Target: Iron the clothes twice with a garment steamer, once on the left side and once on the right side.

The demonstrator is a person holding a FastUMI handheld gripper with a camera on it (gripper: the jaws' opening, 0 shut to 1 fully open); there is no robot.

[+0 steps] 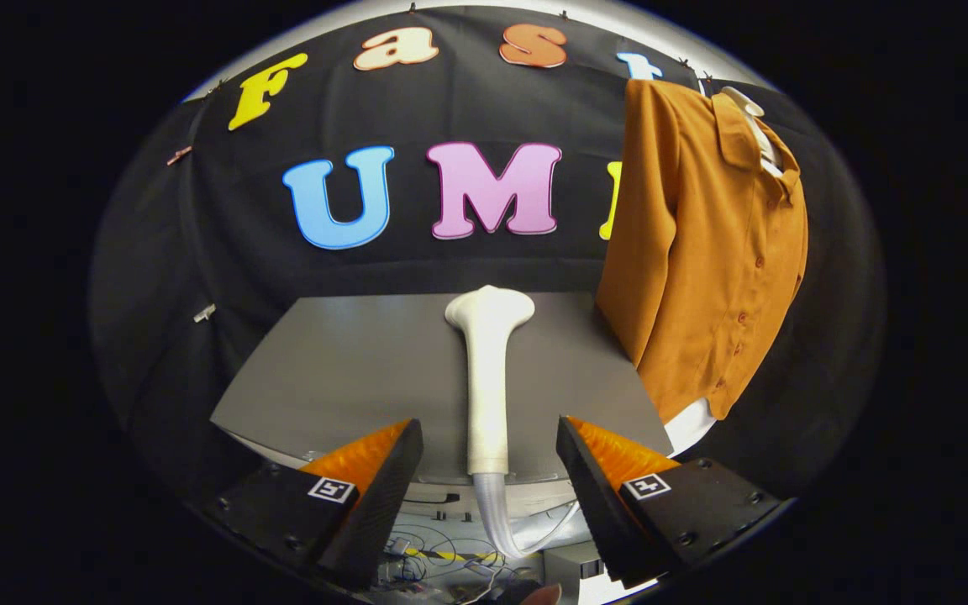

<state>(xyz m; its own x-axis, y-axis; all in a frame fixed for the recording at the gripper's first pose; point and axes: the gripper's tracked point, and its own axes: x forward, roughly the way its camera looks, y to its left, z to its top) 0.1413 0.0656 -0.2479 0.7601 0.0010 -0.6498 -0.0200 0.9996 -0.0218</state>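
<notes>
A white garment steamer (488,370) lies flat on the grey table (341,370), its wide head toward the back wall and its handle end pointing at me. A pale hose (497,517) runs from the handle down over the table's near edge. My gripper (490,433) is open, with one finger on each side of the handle's near end and a gap between each finger and the handle. An orange button-up shirt (702,252) hangs on a white hanger to the right of the table, its front facing left.
The grey table ends just beyond my fingers, with a white rim (450,491) under its edge. Below the edge lie loose cables (429,546) and a yellow-black striped strip on the floor. Black cloth (198,277) backs the booth.
</notes>
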